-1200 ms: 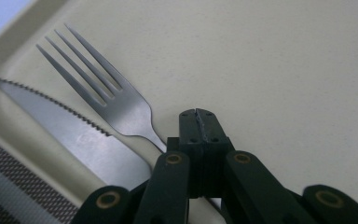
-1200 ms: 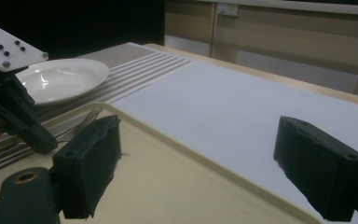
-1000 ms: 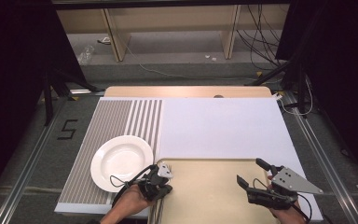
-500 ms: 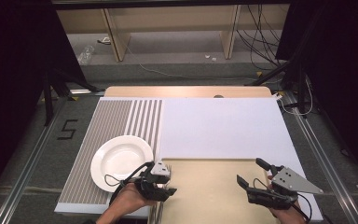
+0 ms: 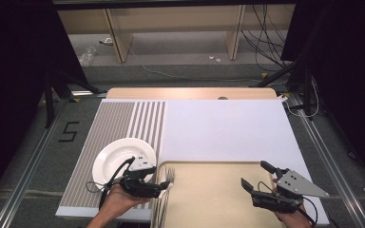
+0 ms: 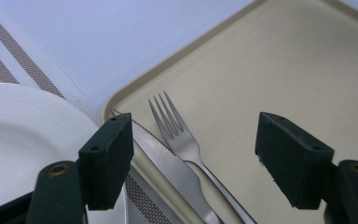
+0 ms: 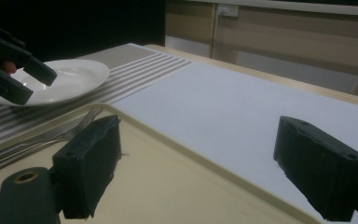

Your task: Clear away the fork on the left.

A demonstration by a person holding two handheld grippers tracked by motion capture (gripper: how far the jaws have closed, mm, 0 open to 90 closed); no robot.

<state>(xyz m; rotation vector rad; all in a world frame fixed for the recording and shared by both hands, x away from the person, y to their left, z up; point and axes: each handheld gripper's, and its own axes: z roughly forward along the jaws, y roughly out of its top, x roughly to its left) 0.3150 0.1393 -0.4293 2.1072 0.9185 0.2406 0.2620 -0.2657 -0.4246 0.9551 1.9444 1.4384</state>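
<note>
The left tool (image 6: 193, 158) is hanging just above the fork (image 6: 182, 137) and the knife (image 6: 165, 161), and its jaws have just been opening, so now they are standing wide apart with nothing pinched between them. The fork and knife are lying side by side at the left edge of the tan tray (image 5: 218, 199), which is sitting at the near edge of the surface (image 5: 228, 128). The knife is resting partly over the tray's rim, right beside the white plate (image 5: 119, 159) on the striped mat (image 5: 109, 128). If the tool is coming back down crooked, it could be bumping the knife off the rim or knocking it into the plate. It could also be grabbing both pieces at once, since they are nearly touching. The right tool (image 5: 259, 187) is waiting over the tray's right side with its jaws spread and empty.
</note>
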